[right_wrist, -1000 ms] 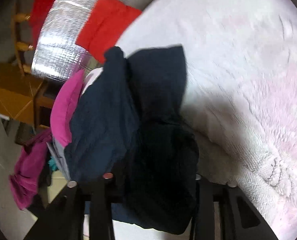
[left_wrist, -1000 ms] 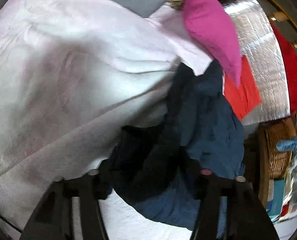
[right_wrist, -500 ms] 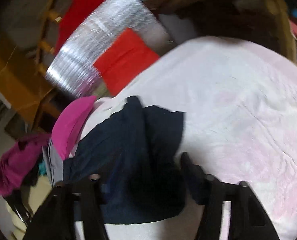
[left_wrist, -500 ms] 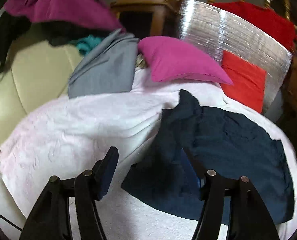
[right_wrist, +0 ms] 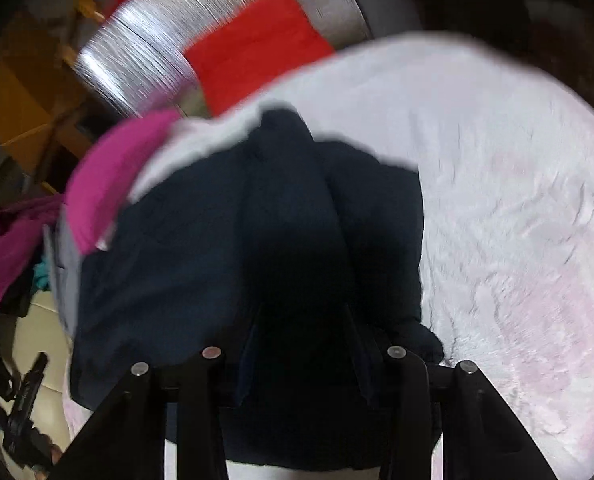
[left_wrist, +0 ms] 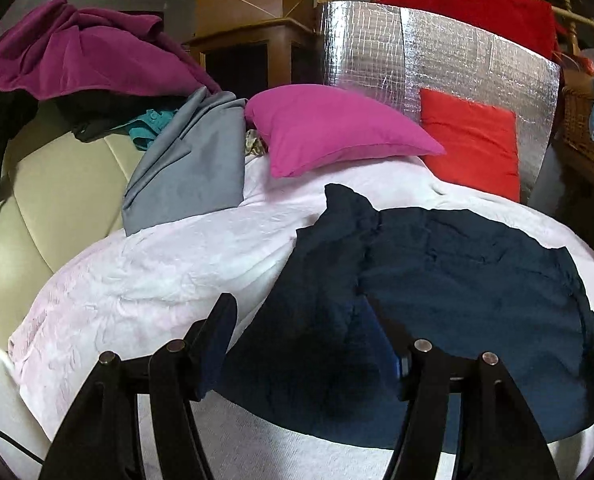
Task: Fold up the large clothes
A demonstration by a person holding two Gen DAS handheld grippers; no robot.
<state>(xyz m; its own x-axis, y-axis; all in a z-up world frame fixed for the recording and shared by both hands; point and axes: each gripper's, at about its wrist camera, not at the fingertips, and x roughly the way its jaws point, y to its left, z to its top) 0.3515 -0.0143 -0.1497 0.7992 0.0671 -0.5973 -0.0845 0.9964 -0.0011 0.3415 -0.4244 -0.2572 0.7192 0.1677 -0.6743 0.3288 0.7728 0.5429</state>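
A pale pink-white blanket [left_wrist: 145, 280] covers the bed and carries everything in play, with a silver insulation panel [left_wrist: 437, 60] standing behind it and a red cushion [left_wrist: 471, 144] leaning against the foil. On the blanket lies the navy garment [left_wrist: 457, 288], the piece being folded: it now rests doubled over and fairly flat on the right half of the bed in the left wrist view, where a second ago it hung bunched up between both tools. A magenta pillow [left_wrist: 329, 128] and a grey cloth [left_wrist: 189, 168] sit beyond it, near the head of the bed, with a purple garment [left_wrist: 77, 56] heaped on the cream sofa back at left. The left gripper [left_wrist: 309, 336] has let go and drawn back above the bed; its jaws stand spread, with only the near edge of the navy cloth visible behind them and nothing pinched. The right gripper [right_wrist: 301, 344] hangs over the same garment in a blurred frame, its jaws having just been closing with dark fabric between them; whether the pads actually pinch the cloth cannot be told. Judged from how it lies, one fold looks laid down and the next would need a fresh grip on an edge. No brand, label or writing can be read anywhere.
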